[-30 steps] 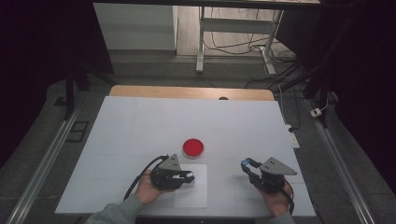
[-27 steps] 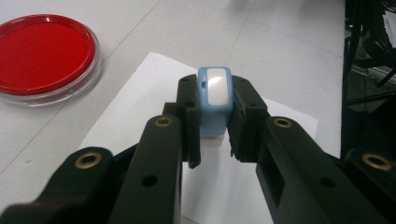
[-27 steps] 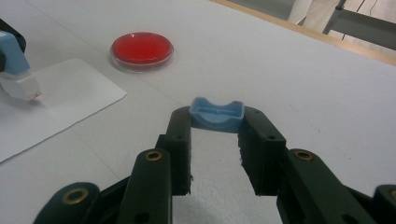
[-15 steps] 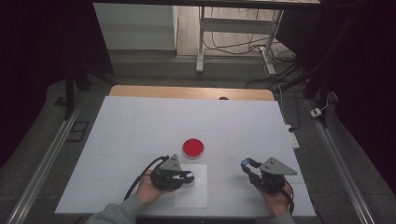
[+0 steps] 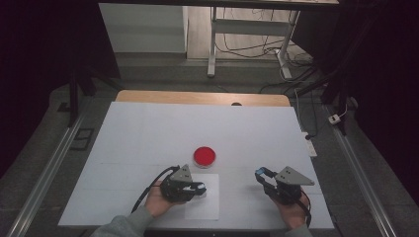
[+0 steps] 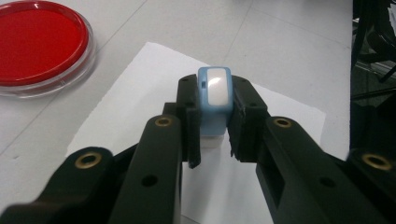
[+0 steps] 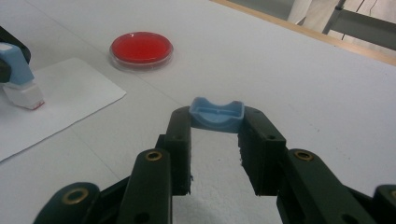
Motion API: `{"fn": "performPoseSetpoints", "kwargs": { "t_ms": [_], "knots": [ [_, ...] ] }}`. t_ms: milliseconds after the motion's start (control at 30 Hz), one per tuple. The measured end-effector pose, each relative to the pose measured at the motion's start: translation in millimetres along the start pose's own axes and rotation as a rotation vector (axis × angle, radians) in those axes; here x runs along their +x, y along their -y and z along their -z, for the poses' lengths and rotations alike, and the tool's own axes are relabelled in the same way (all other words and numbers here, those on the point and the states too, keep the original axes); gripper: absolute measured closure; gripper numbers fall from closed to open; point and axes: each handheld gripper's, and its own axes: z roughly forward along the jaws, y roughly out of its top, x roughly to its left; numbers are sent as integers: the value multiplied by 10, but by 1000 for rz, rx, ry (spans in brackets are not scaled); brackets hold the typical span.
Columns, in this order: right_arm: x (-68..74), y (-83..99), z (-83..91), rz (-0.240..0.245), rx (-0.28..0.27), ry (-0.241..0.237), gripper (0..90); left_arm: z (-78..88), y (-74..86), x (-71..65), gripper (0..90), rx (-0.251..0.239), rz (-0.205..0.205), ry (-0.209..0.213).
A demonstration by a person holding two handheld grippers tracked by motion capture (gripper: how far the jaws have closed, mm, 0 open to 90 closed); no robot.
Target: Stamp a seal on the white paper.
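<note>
Left tongs [image 6: 215, 123] pinched a blue-and-white stamp [image 6: 214, 95] upright over the paper [image 6: 140, 88] on the worktop [image 5: 148, 128]; right tongs [image 7: 215, 135] gripped a blue cap [image 7: 217, 113] at their tips; the right gripper view showed the stamp's white base touching the paper, with a reddish edge; the red dish [image 5: 203, 156] sat just beyond the paper.

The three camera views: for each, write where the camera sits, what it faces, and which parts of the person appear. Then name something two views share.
High view: above the table's near side, looking forward and down; both hands, left gripper, right gripper.
Left gripper view: on that gripper, looking along its jaws at the blue-and-white stamp over white paper.
Right gripper view: on that gripper, jaws holding a blue plastic cap.
Shared: the round red dish.
</note>
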Motion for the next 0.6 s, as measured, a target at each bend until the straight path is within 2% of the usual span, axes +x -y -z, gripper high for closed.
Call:
{"fn": "performPoseSetpoints", "kwargs": {
  "t_ms": [400,600],
  "knots": [
    [1,-1,3,1,0,4,651,2,-2,2,761,7,12,2],
    [1,0,0,1,0,0,651,-3,-12,-15,762,21,-1,-8]
  ]
}}
